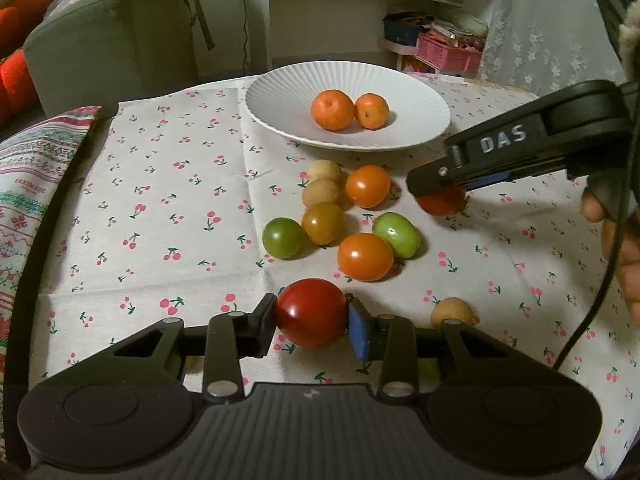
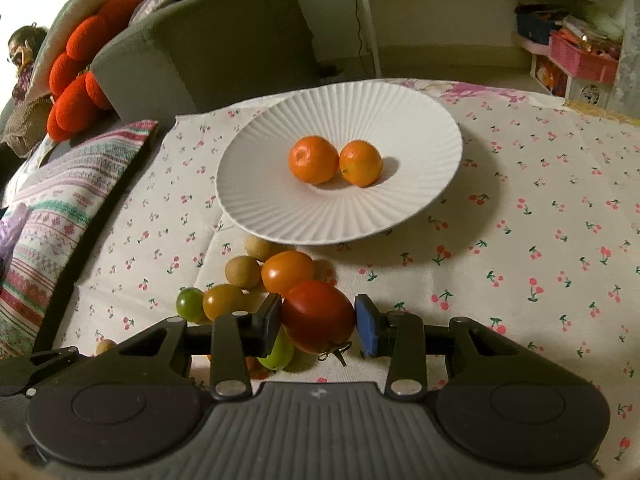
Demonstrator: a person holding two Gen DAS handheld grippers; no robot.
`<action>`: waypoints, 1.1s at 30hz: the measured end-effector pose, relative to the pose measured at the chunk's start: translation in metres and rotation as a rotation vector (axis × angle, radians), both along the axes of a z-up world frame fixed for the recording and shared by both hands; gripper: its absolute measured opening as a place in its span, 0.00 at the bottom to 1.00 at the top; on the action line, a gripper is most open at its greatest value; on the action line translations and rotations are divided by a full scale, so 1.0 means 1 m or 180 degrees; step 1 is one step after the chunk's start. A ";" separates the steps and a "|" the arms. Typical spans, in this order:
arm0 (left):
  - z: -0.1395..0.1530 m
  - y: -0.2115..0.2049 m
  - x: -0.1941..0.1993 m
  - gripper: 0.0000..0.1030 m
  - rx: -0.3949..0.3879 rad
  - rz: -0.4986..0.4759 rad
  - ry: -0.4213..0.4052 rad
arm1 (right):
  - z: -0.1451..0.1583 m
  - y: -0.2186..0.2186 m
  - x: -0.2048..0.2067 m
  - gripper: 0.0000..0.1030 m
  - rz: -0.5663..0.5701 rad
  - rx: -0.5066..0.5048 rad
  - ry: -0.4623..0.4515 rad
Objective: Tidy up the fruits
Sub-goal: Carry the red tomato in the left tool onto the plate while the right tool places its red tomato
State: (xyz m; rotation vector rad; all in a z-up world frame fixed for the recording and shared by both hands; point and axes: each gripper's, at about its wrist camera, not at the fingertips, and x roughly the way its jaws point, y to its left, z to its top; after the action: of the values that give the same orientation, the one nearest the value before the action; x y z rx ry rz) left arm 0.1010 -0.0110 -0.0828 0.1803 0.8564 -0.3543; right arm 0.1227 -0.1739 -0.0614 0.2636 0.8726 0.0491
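My left gripper is shut on a red tomato just above the cherry-print cloth. My right gripper is shut on another red tomato, seen from the left wrist view under its black finger. A white ribbed plate holds two oranges at the back; it also shows in the right wrist view. Between the grippers lie several loose orange, green and tan fruits.
A small tan fruit lies right of my left gripper. A patterned cushion lies along the table's left edge, a grey sofa behind it. Shelves and a pink basket stand at the back.
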 end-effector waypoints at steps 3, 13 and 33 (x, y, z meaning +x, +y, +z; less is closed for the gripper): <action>0.004 0.002 0.000 0.20 -0.0036 0.0009 -0.0039 | 0.002 -0.003 -0.002 0.35 -0.0019 0.0042 -0.0006; 0.017 0.007 -0.003 0.20 -0.0173 0.0008 -0.0177 | 0.008 -0.008 -0.008 0.35 -0.0049 0.0154 -0.0069; 0.054 -0.027 0.051 0.20 -0.0321 0.0076 -0.0497 | 0.024 -0.080 -0.002 0.35 -0.0758 0.0654 -0.0487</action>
State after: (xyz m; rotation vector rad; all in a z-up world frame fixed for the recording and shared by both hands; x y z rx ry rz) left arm 0.1521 -0.0382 -0.0292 0.1025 0.6845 -0.3556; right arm 0.1211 -0.2543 -0.0373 0.5478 0.6797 -0.0624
